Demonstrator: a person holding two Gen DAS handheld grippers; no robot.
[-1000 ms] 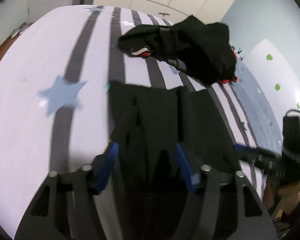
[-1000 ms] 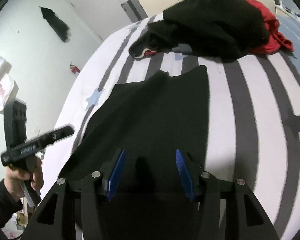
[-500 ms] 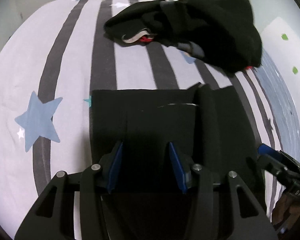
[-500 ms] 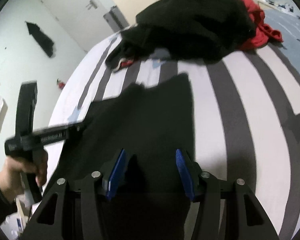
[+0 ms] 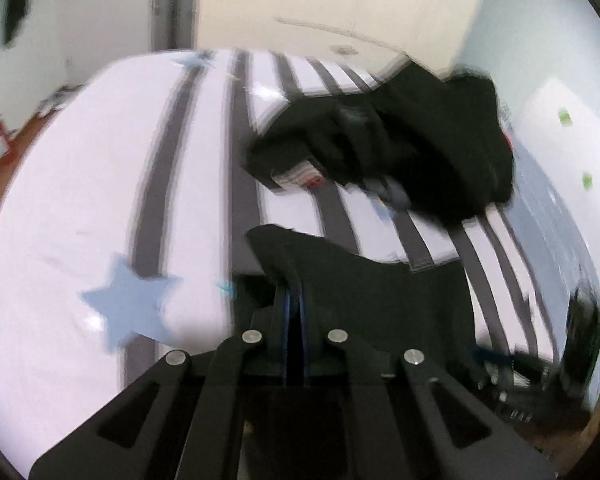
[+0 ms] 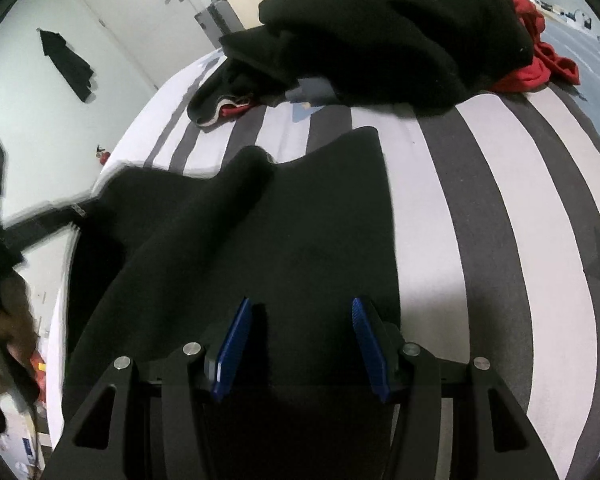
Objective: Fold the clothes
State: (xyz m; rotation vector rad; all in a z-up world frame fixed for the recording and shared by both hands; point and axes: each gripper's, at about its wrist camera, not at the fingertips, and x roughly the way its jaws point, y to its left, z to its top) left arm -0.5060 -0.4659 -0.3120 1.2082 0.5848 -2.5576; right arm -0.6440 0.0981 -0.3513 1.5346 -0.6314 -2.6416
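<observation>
Black garment point(image 6: 300, 240) is matt, soft-looking cloth. Striped bedsheet point(image 6: 480, 208) looks like smooth cotton. Right gripper point(image 6: 298, 344) has ribbed blue pads point(image 6: 236, 344), matt black plastic arms, shiny metal bolts point(image 6: 192, 348).

One black garment point(image 6: 300, 232) is lying flat on the striped bedspread point(image 6: 480, 208); one clothes pile point(image 6: 380, 28) is sitting beyond it; two grippers are showing.

Bedroom: striped bed point(image 6: 480, 208), wardrobe point(image 5: 340, 12)
</observation>
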